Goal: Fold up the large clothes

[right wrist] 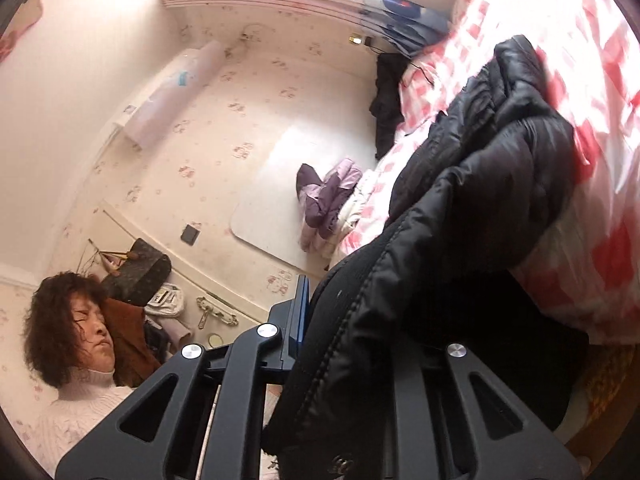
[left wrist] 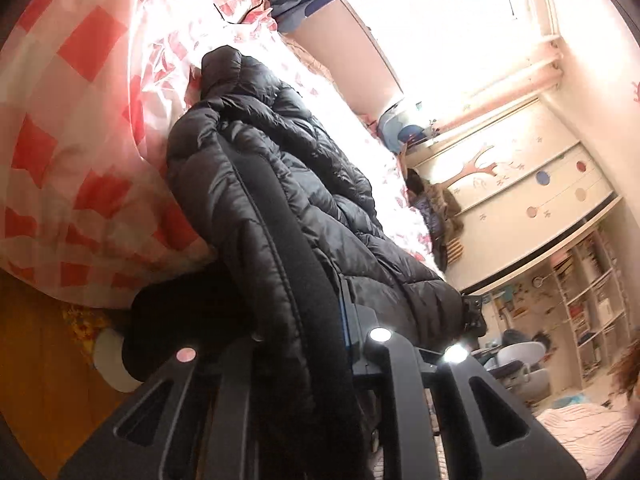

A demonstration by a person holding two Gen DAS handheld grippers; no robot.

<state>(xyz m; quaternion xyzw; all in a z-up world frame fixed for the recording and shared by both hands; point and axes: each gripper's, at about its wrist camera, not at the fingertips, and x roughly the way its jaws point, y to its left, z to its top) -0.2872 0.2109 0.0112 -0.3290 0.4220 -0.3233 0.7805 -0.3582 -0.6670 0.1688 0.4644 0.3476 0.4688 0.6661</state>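
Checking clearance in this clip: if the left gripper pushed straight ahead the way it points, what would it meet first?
The black puffer jacket itself: the left gripper is already shut on a fold of it, and the bulk lies straight ahead. Beyond it is probably the red-checked bedding, though depth is unclear.

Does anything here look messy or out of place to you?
Yes. The black puffer jacket is bunched and draped, not flat, pinched in both the left gripper and the right gripper. A purple garment also lies crumpled at the edge of the checked bedding.
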